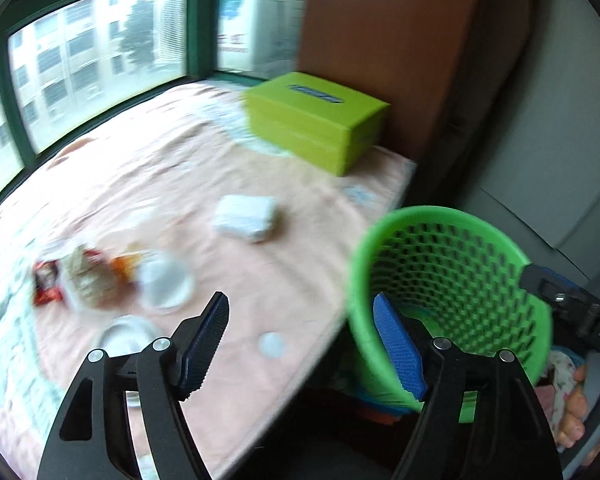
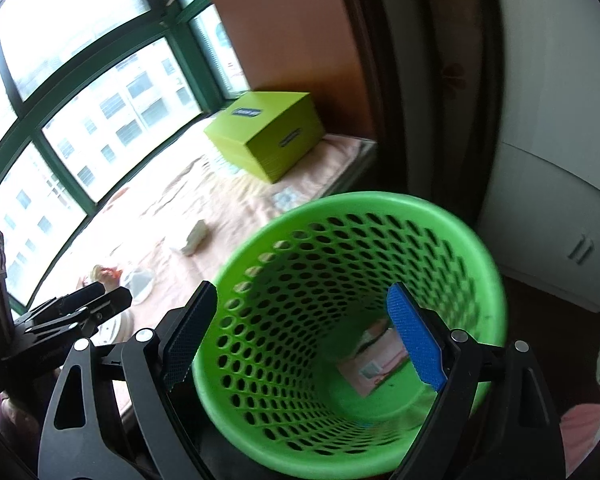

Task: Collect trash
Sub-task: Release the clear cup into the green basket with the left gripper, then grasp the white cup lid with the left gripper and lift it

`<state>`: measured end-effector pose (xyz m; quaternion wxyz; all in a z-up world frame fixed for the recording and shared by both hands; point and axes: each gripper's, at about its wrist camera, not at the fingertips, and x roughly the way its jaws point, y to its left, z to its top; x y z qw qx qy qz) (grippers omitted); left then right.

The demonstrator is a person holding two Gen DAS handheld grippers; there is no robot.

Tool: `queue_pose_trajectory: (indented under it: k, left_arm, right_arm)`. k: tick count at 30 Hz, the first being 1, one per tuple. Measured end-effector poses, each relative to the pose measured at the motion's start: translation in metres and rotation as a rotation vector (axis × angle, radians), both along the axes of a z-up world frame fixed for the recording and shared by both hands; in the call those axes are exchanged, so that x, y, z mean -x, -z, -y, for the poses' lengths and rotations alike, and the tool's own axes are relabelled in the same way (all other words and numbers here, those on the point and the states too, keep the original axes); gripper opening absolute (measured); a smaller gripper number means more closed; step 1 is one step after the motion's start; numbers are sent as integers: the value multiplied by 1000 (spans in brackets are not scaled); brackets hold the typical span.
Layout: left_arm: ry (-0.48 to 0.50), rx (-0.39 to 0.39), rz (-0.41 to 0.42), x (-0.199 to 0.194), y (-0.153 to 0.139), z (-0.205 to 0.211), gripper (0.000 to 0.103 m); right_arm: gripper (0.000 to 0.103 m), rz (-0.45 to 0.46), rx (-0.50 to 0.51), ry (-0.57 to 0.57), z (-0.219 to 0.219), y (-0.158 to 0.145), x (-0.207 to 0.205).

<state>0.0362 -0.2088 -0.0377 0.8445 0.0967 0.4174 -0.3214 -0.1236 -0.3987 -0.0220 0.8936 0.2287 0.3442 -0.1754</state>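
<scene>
On the pink bedspread lies blurred trash: red and orange snack wrappers, a crumpled bag, a white cup, a white lid, a small white disc and a white tissue pack. My left gripper is open and empty over the bed's edge, between that trash and the green mesh basket. My right gripper is open above the basket, and its pads are not pressing on the basket. A pink packet lies in the basket's bottom.
A lime green tissue box stands at the bed's far corner beside a brown panel. Green-framed windows run along the far side. White cabinets stand to the right. A person's hand holds the right gripper.
</scene>
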Motion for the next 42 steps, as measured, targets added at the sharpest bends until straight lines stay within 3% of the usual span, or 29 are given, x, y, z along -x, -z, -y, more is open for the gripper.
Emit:
queue_pose_trajectory:
  k: [9,12,27,42]
  left_arm:
    - [-200,-52,-51,-46,32,-79,76]
    - [-225,-66,-75,-57,46,-97,76]
    - [-246,-105,-142,-73,90,-112,80]
    - [-234,-88,-114,-65,85,-117,75]
  right_arm:
    - [87,11,7,-94,-31,-5,-31]
    - [87,5,7,-119,-38,-4,-40]
    - [88,-30,11,-183,-64,6,-66]
    - [88,-49,15,-243,-80,12,-83]
